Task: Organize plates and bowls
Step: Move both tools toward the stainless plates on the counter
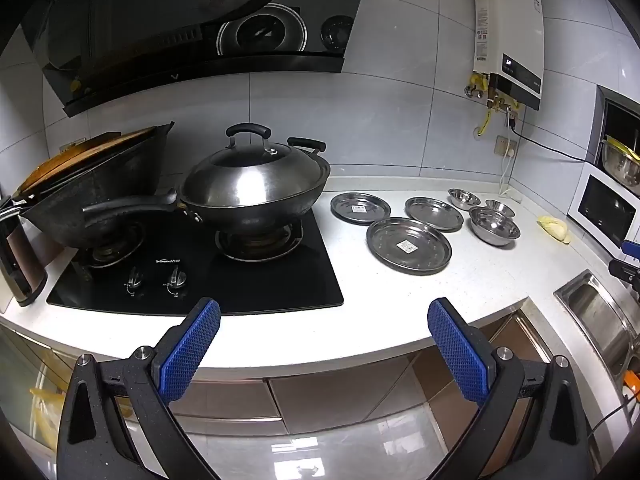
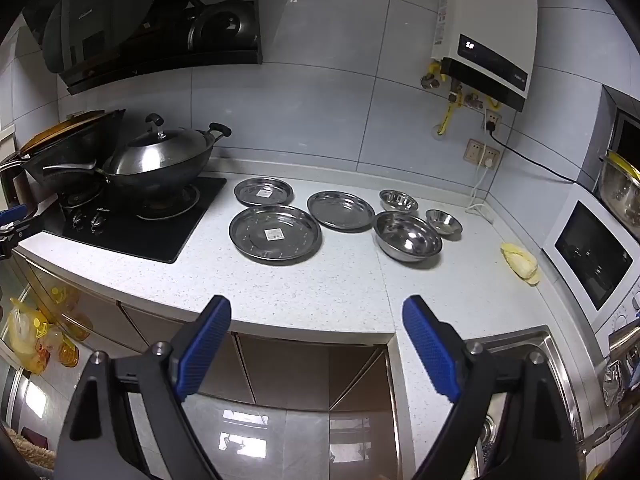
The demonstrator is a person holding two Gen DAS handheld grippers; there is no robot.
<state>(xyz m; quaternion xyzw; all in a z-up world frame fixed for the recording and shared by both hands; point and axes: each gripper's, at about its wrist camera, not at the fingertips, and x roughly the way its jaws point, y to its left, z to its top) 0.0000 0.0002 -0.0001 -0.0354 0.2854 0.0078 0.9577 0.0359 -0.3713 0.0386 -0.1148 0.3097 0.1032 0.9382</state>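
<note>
Three flat steel plates and three steel bowls lie spread out singly on a white speckled counter (image 2: pixel 320 280), none stacked, so sorting has apparently not begun. The largest plate (image 2: pixel 275 234) sits nearest the counter's front edge, with a smaller plate (image 2: pixel 263 191) just behind it and a third plate (image 2: pixel 341 210) to its right. Right of the plates, the biggest bowl (image 2: pixel 408 241) sits in front of two small bowls (image 2: pixel 398 201) (image 2: pixel 443 221), all upright and close together. The right gripper (image 2: pixel 316 312) hangs over the counter's front edge, well short of the dishes, its blue-padded jaws spread wide and empty, angled downward as if lining up a first reach. The left gripper (image 1: pixel 324 314) is likewise wide open with nothing between its pads, held nearer a black stovetop (image 1: pixel 256 276). On the stove, left of the plates, stands a lidded wok (image 1: pixel 256 184). A steel sink (image 2: pixel 520 360) lies at the right, and a white microwave (image 2: pixel 592 248) stands against the right wall.
</note>
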